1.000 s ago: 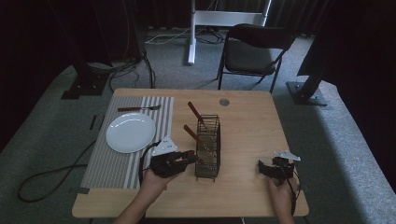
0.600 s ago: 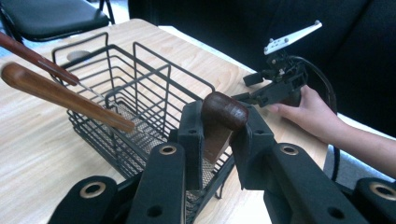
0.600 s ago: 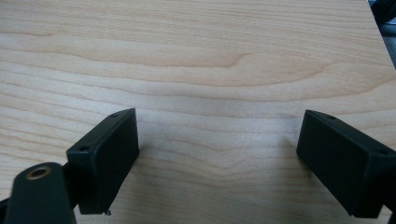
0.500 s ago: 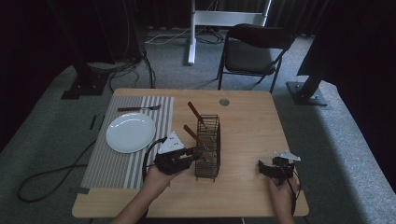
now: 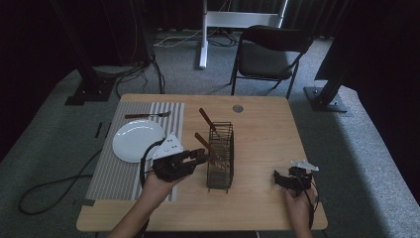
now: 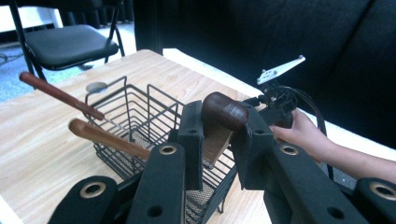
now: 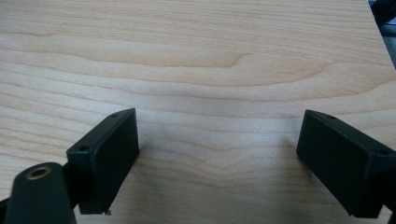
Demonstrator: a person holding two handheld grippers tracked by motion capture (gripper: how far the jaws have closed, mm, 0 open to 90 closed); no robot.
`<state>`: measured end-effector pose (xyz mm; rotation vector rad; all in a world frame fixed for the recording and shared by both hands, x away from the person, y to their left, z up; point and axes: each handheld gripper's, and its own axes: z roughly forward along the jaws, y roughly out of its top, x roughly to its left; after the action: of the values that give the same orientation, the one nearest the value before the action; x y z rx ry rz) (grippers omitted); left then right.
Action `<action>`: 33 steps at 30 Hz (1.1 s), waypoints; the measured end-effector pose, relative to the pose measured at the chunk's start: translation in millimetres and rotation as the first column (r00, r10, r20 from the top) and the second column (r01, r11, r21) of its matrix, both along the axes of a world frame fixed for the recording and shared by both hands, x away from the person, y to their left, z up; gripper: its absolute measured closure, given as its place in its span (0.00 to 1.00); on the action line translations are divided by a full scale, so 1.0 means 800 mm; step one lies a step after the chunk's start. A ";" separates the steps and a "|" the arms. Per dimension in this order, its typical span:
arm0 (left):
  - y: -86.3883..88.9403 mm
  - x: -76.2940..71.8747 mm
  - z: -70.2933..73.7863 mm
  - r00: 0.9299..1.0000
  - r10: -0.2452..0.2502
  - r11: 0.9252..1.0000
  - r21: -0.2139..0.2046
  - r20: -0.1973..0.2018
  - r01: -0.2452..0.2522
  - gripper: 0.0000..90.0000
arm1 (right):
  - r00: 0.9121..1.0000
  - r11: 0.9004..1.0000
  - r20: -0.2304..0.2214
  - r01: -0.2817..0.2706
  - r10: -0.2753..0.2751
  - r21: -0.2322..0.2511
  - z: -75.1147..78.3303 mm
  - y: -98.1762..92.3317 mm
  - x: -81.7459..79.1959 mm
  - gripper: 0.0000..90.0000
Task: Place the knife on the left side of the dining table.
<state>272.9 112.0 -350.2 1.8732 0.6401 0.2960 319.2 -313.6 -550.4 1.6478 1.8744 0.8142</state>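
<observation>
My left gripper (image 5: 199, 158) (image 6: 219, 133) is shut on the dark brown wooden handle (image 6: 223, 111) of a utensil, held lifted just left of a black wire basket (image 5: 221, 156) (image 6: 140, 100). The rest of that utensil is hidden behind the jaws. Two more wooden-handled utensils (image 5: 207, 119) (image 5: 204, 144) lean out of the basket toward the left; in the left gripper view they are the upper handle (image 6: 56, 94) and the lower handle (image 6: 107, 138). My right gripper (image 5: 283, 178) (image 7: 217, 158) rests low on the wooden table (image 7: 210, 56) near its front right, open with nothing between its fingers.
A white plate (image 5: 137, 140) and a fork (image 5: 147, 115) lie on a striped placemat (image 5: 114, 173) at the table's left. A small round disc (image 5: 238, 108) sits near the far edge. A black folding chair (image 5: 270, 52) stands beyond the table.
My left gripper has risen with the utensil handle in its jaws, next to the basket. The right gripper has stayed where it was.
</observation>
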 end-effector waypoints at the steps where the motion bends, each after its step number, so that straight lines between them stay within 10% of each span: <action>1: 0.002 -0.001 0.004 1.000 0.006 1.000 -0.003 0.004 -0.006 0.84 | 1.000 1.000 0.000 0.000 0.000 0.000 0.000 0.000 0.000 0.13; 18: 0.058 -0.025 0.052 0.995 0.067 0.998 0.001 0.074 -0.067 0.84 | 1.000 1.000 0.000 0.000 0.000 0.000 0.000 0.000 0.000 0.13; 33: 0.123 -0.022 0.019 0.981 0.195 0.981 -0.022 0.006 -0.195 0.83 | 1.000 1.000 0.000 0.000 0.000 0.000 0.000 0.000 0.000 0.13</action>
<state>255.3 210.0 -335.0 1.7902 0.8203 0.4220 319.2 -313.5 -550.4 1.6481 1.8743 0.8144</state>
